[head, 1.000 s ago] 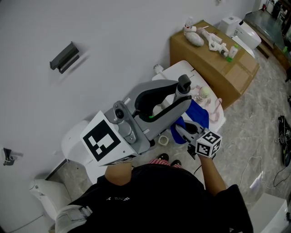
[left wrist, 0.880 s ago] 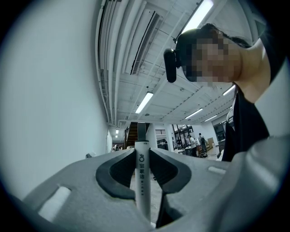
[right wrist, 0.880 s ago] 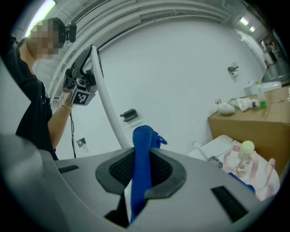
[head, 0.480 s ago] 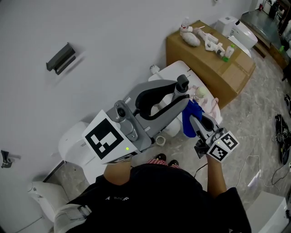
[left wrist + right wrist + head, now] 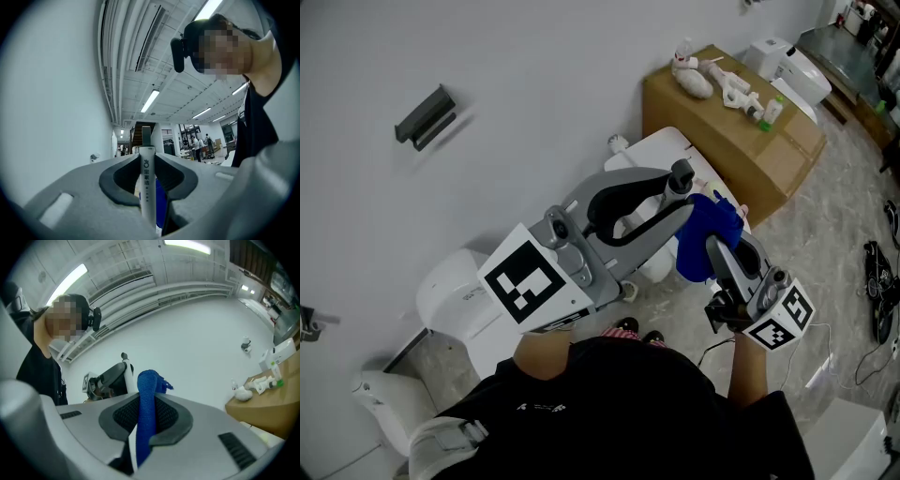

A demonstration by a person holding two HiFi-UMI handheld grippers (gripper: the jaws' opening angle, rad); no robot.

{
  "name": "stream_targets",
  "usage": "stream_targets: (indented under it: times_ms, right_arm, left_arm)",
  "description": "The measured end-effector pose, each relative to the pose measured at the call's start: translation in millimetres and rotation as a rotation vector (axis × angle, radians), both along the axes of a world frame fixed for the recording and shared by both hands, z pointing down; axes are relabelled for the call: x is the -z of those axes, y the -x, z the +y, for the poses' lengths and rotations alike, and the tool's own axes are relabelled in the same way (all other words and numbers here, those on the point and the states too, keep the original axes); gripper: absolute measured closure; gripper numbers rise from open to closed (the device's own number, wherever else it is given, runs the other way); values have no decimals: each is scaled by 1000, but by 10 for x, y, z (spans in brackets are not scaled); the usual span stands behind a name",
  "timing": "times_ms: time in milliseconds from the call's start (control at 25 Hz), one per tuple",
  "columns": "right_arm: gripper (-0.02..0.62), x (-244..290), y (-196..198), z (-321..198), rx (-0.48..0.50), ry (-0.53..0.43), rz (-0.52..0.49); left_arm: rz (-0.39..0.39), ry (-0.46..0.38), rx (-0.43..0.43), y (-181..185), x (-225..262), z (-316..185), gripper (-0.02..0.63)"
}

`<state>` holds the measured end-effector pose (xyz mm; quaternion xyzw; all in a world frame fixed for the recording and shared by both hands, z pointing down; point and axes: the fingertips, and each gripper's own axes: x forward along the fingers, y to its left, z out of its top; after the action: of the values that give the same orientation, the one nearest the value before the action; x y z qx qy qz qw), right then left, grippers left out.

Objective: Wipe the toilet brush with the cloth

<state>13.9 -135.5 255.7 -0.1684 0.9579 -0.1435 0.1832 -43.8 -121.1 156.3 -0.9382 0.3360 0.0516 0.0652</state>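
The left gripper (image 5: 679, 193) is clenched on the brush (image 5: 147, 183), a slim, smooth white plastic handle with a dark rounded cap. It stands between curved grey jaws at the centre of the head view. Just right of it, the right gripper (image 5: 724, 249) grasps the cloth (image 5: 146, 411), nubby royal-blue fabric bunched into a thick roll that flops over the jaw tips. Whether cloth and handle touch, I cannot tell. A matte cardboard box (image 5: 741, 131) sits upper right.
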Motion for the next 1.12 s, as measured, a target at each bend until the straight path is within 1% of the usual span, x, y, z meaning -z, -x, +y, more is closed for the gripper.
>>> stream_targets:
  times_ms: [200,440,640,840,1120]
  right_arm:
    - [534,290,19,119,12,-58,-23]
    - [534,496,20,224,29,-89,-58]
    - [534,605,78,331,73,-109,-60]
    - [534,679,254,482,128,-145,-44]
    - [534,685,353,518,155,-147,-52]
  left_arm:
    - [3,-2,1,5,-1,-13,508]
    - [1,-14,6,3,12,-12,508]
    - [-4,-1,7,0,-18,-36,508]
    - [5,-2,-8,-7,9,1,508]
    - [21,-2,-13,-11,30,11,508]
